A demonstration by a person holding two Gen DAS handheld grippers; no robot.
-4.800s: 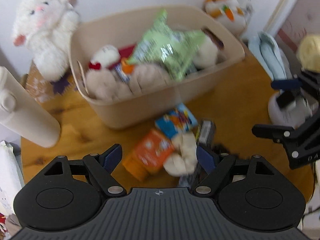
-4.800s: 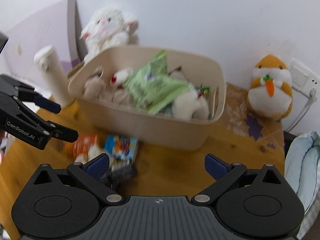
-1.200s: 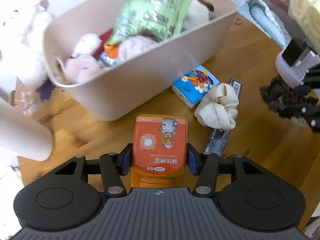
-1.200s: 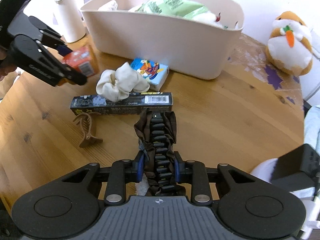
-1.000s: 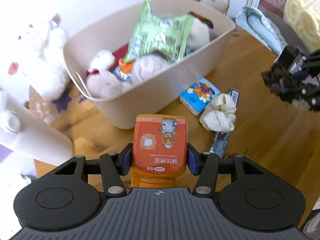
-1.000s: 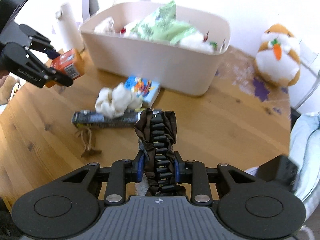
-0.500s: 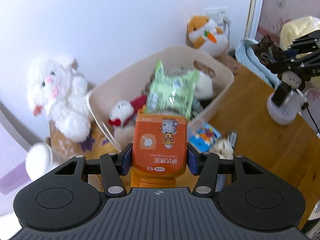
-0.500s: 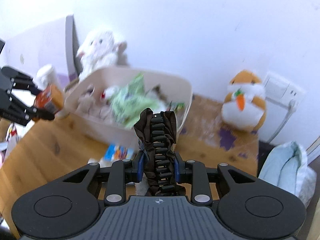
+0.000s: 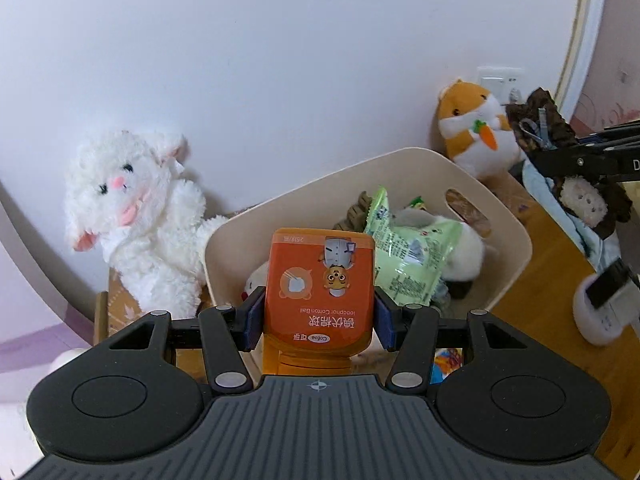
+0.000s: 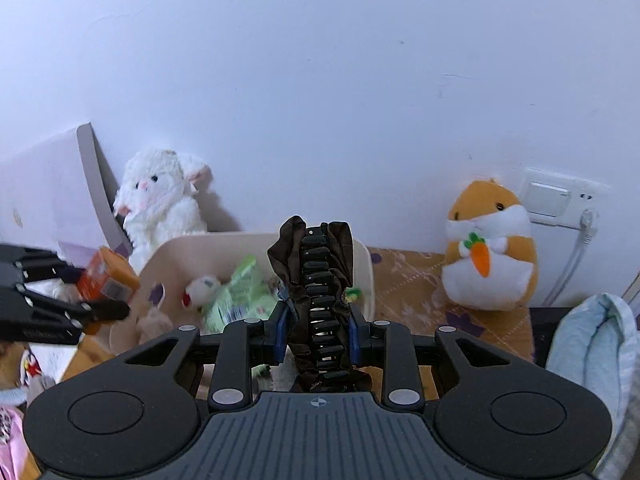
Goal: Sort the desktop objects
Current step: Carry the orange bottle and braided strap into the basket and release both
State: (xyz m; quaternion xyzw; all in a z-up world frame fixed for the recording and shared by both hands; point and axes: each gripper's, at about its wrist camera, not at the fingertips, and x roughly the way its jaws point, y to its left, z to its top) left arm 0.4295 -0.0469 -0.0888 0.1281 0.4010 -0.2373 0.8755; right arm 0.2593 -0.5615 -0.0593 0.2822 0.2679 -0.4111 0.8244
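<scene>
My left gripper (image 9: 318,320) is shut on an orange cotton-ball box (image 9: 320,292), held in the air in front of the beige bin (image 9: 500,216). The right wrist view shows that box (image 10: 108,276) at the bin's left end, in the left gripper (image 10: 92,304). My right gripper (image 10: 317,332) is shut on a brown fabric-covered hair claw clip (image 10: 316,280), held upright before the bin's rim (image 10: 368,272). The left wrist view has the clip (image 9: 536,120) high at the right, beyond the bin's right end.
The bin holds a green snack bag (image 9: 408,256) and small plush toys. A white bunny plush (image 9: 132,216) sits left of it, a hamster plush (image 10: 488,248) to its right by a wall socket (image 10: 552,196). A white device (image 9: 600,308) and pale blue cloth (image 10: 592,344) lie right.
Both grippers have risen off the table with their loads and tipped upward toward the wall. The loose items on the tabletop have dropped out of view. Neither grip has changed.
</scene>
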